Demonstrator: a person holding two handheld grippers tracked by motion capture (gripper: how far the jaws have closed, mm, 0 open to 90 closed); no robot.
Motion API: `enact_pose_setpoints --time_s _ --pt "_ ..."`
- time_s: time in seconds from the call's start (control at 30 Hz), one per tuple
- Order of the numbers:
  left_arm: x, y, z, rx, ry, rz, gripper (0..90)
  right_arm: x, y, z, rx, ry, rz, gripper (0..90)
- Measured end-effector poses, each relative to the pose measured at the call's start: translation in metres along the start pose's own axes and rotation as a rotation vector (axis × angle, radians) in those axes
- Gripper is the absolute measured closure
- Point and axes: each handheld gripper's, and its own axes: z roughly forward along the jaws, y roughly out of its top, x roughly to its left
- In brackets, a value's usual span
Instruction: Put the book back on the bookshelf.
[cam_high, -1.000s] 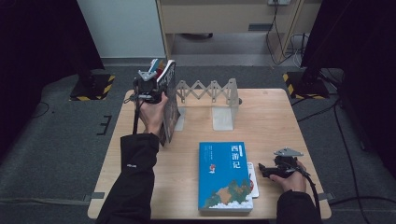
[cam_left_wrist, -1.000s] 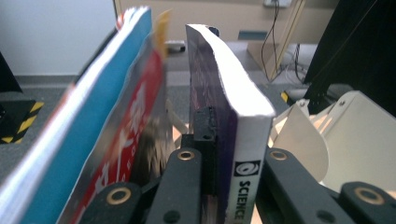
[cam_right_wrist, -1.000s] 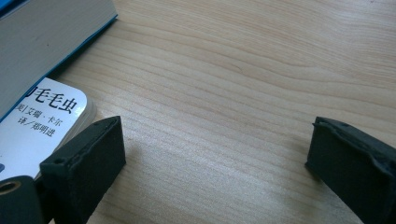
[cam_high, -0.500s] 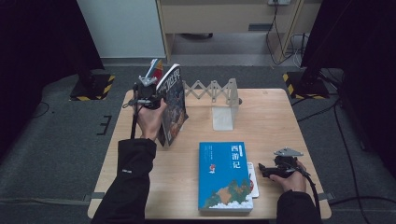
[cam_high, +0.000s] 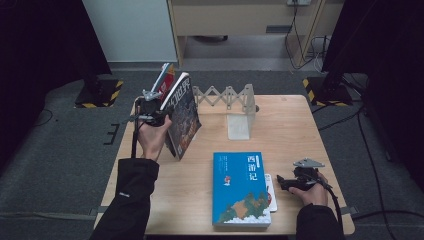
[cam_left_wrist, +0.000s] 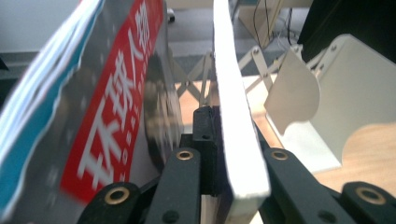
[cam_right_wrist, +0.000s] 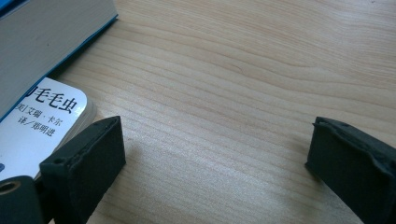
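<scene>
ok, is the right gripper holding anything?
No, the right gripper is open, with bare table between its fingers.

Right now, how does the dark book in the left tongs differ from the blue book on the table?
The dark book stands tilted at the table's left rear, clamped in the left tongs; the blue book lies flat near the front edge, untouched. The dark book's cover is dark with white lettering; the blue book's is bright blue with a white band. Both carry Chinese titles.
</scene>
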Motion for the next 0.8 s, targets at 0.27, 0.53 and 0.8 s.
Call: enact_pose_setpoints --time_s 0.27,0.53,0.8 --pt "0.004 0.003 -0.001 0.03 -0.02 -0.031 75.6 0.0 0.0 0.0 -0.002 -0.001 -0.001 4.1" --pt "0.003 0.003 -0.002 0.043 0.035 -0.012 81.7 0.0 0.0 0.0 -0.001 0.0 0.001 4.1" --pt "0.001 0.008 -0.011 -0.05 0.072 -0.006 81.9 0.0 0.0 0.0 -0.002 -0.001 0.0 4.1"
